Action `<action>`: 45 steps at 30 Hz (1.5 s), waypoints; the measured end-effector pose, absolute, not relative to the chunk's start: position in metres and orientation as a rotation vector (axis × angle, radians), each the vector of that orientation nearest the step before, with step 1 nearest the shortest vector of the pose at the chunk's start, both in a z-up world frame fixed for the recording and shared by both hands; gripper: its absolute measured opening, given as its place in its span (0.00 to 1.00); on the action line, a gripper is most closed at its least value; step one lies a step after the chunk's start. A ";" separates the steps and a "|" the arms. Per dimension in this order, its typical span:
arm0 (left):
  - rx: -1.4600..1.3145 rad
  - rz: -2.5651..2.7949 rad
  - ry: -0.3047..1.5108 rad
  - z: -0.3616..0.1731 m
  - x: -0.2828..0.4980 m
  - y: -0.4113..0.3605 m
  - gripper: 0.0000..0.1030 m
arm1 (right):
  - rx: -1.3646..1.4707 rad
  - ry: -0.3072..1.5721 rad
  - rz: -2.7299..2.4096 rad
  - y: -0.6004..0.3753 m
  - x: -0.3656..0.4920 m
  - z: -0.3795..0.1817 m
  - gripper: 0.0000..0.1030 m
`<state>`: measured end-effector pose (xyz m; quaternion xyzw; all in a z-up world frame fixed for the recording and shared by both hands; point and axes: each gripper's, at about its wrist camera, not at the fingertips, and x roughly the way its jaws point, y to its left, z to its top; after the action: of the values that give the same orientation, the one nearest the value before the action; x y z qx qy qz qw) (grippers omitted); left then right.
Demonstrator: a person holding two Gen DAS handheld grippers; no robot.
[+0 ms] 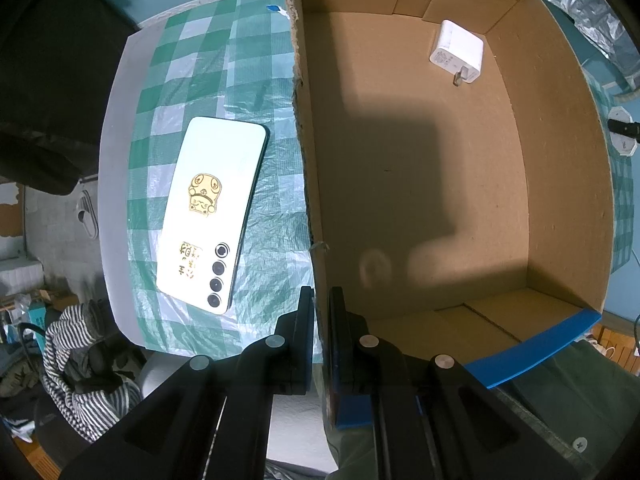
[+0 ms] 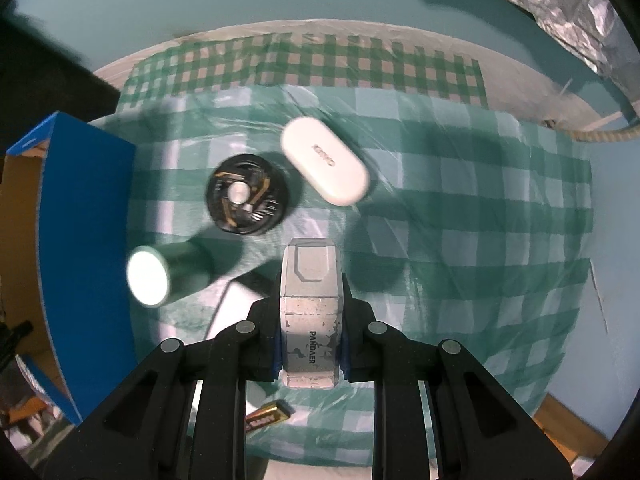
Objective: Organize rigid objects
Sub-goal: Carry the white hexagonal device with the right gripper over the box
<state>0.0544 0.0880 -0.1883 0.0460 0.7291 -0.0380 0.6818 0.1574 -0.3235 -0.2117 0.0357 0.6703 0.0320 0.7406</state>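
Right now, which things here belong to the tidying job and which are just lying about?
Job: cardboard box, white charger, phone, grey PANDAER block, white case, black disc, green cylinder, battery.
Lying about: striped cloth, slipper.

Dim, teal-tinted fisheye views (edges bowed); a hard shadow crosses the cardboard box (image 1: 420, 184), the right view motion-blurred.
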 end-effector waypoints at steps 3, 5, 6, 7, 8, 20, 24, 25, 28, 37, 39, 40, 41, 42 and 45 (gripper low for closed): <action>0.096 -0.082 1.635 -0.188 0.054 0.088 0.07 | 0.063 1.461 0.089 -0.315 0.159 -0.202 0.19; 0.095 -0.082 1.635 -0.188 0.055 0.089 0.07 | 0.053 1.452 0.106 -0.308 0.159 -0.196 0.20; 0.097 -0.083 1.635 -0.188 0.055 0.089 0.07 | 0.044 1.446 0.118 -0.303 0.159 -0.191 0.20; 0.099 -0.084 1.635 -0.188 0.055 0.089 0.07 | 0.037 1.443 0.127 -0.299 0.160 -0.188 0.20; 0.099 -0.084 1.636 -0.188 0.055 0.089 0.07 | 0.029 1.437 0.138 -0.293 0.161 -0.184 0.20; 0.087 -0.091 1.639 -0.189 0.054 0.092 0.07 | -0.025 1.367 0.223 -0.241 0.169 -0.162 0.19; 0.087 -0.091 1.638 -0.190 0.053 0.092 0.07 | -0.034 1.352 0.255 -0.227 0.168 -0.152 0.19; 0.088 -0.092 1.638 -0.190 0.053 0.092 0.07 | -0.038 1.344 0.263 -0.223 0.168 -0.149 0.19; 0.089 -0.092 1.638 -0.191 0.053 0.094 0.07 | -0.039 1.323 0.293 -0.211 0.167 -0.137 0.19; 0.095 -0.089 1.642 -0.194 0.052 0.092 0.07 | -0.087 1.290 0.405 -0.157 0.171 -0.120 0.19; 0.092 -0.089 1.641 -0.194 0.051 0.093 0.07 | -0.103 1.292 0.429 -0.143 0.171 -0.122 0.19; 0.090 -0.089 1.642 -0.193 0.052 0.093 0.07 | -0.110 1.293 0.437 -0.138 0.171 -0.123 0.19; 0.090 -0.089 1.642 -0.193 0.052 0.093 0.07 | -0.127 1.283 0.438 -0.133 0.171 -0.122 0.19; 0.091 -0.087 1.642 -0.193 0.052 0.094 0.07 | -0.155 1.274 0.431 -0.127 0.172 -0.121 0.19; 0.086 -0.087 1.644 -0.193 0.052 0.094 0.07 | -0.129 1.280 0.453 -0.122 0.175 -0.120 0.19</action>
<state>0.0518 0.0938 -0.1933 0.0384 0.7321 -0.0389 0.6790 0.1745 -0.1222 -0.1199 -0.0598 0.5917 0.2091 0.7763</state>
